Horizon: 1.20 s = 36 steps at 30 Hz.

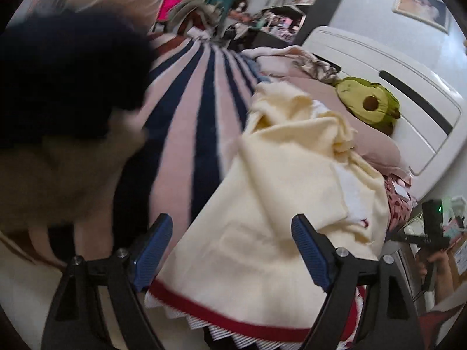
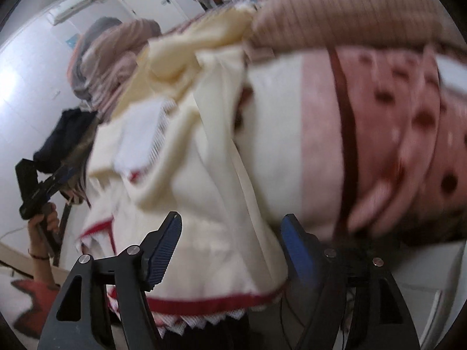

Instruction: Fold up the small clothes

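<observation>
A cream garment (image 1: 277, 192) with a red hem band is spread on the striped bedcover (image 1: 186, 122). Its hem lies between the wide-open pads of the left gripper (image 1: 232, 250), ungripped. The right gripper (image 2: 230, 250) is likewise open over the hem. A green avocado cushion (image 1: 367, 102) is seen at two o'clock.

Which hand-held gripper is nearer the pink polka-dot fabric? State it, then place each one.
Right. The right hand-held gripper is just beside the pink polka-dot fabric. The left hand-held gripper is farther off, with the cream garment lying between.
</observation>
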Motion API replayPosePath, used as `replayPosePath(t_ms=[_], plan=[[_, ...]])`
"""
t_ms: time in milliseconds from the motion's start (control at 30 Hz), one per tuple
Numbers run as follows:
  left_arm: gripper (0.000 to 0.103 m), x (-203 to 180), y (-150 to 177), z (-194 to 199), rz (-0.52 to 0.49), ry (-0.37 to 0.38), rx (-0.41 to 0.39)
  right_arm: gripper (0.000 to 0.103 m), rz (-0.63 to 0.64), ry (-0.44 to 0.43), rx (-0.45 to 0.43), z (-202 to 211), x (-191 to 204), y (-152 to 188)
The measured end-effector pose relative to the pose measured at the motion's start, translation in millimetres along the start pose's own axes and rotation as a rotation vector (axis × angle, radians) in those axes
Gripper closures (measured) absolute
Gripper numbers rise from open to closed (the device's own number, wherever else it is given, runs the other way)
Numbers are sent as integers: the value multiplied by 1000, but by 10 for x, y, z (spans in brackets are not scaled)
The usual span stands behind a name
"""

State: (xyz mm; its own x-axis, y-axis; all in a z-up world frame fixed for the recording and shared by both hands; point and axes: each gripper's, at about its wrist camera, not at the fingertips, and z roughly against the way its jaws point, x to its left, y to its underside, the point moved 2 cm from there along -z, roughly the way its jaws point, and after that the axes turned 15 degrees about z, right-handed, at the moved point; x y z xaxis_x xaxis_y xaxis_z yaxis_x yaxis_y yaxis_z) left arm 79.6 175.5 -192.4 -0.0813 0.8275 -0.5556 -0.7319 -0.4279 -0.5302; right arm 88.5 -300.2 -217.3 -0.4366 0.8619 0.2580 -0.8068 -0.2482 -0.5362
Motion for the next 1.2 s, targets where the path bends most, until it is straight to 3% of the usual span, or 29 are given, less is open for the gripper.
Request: replayPosePath(t_ms=[100, 500, 733, 833, 933, 1100, 1200], plan=[[22, 166, 121, -145, 64, -7, 50, 33, -12, -32, 35, -108, -19, 87], [19, 110, 277, -278, 81, -71, 111, 28, 41, -203, 118, -567, 3, 78], [20, 35, 388, -360, 101, -55, 156, 29, 51, -309, 89, -529, 99, 12], [24, -11, 411, -390, 95, -57, 169, 35, 53, -331, 69, -532, 182, -36], [39, -51, 431, -400, 74, -76, 178, 41, 48, -377, 40, -508, 236, -58], [79, -83, 466, -391, 55, -67, 193, 46, 88, -424, 16, -539, 491, -127], [93, -159, 484, -367, 37, -36, 193, 64, 104, -429, -4, -533, 563, -160]])
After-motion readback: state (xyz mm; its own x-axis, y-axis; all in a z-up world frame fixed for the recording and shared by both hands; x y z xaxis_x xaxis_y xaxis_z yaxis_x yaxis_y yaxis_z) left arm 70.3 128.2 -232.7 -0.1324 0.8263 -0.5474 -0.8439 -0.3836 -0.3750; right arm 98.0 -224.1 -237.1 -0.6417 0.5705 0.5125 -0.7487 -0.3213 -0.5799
